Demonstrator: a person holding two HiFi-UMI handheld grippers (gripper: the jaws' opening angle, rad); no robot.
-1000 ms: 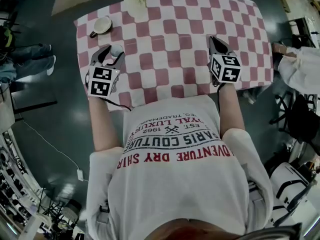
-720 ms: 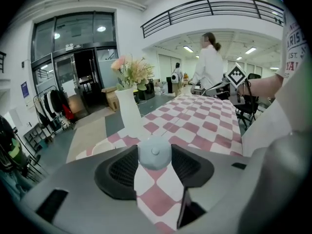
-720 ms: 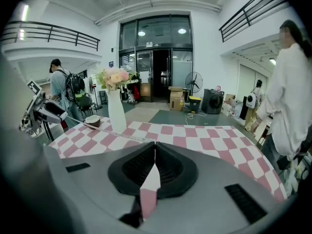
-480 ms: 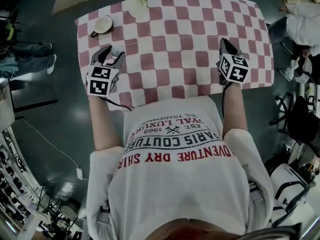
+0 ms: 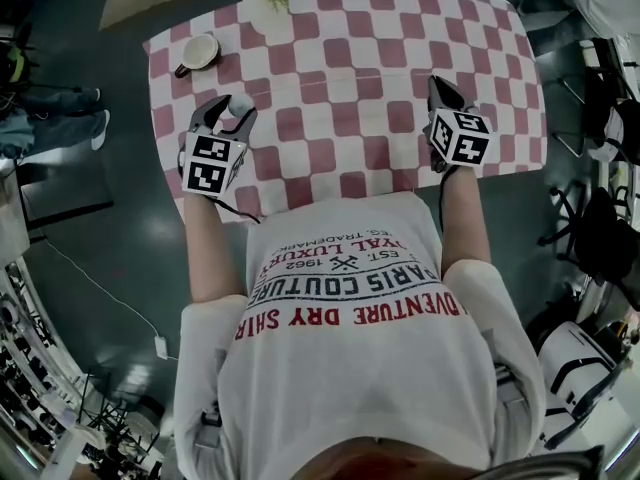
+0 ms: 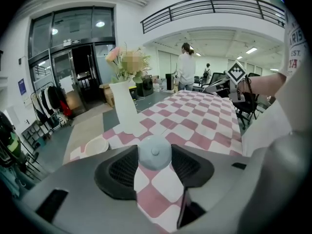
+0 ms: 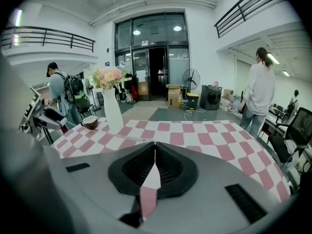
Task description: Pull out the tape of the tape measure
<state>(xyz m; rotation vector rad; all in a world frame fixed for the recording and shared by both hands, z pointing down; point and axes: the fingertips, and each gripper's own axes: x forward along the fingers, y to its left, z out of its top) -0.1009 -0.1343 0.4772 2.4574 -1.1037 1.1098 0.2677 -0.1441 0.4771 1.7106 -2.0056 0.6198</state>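
A round pale tape measure (image 6: pixel 155 152) sits between the pads of my left gripper (image 6: pixel 155 156), which is shut on it just above the checked tablecloth (image 5: pixel 350 38). In the head view this gripper (image 5: pixel 228 112) is near the table's left edge, with the tape measure (image 5: pixel 240 104) showing at its tips. No tape is seen drawn out of the case. My right gripper (image 5: pixel 437 86) is over the right side of the table. Its jaws (image 7: pixel 155 152) are shut, and nothing shows between them.
A cup (image 5: pixel 202 52) stands at the far left corner, and a white vase of flowers (image 5: pixel 262 3) stands at the far edge. A thin pale strip (image 7: pixel 132 139) lies on the cloth near the vase. People (image 7: pixel 257 96) and an office chair (image 7: pixel 297 130) stand beyond the table.
My left gripper has shifted slightly right and further over the table with the tape measure. My right gripper moved right, then came back a little.
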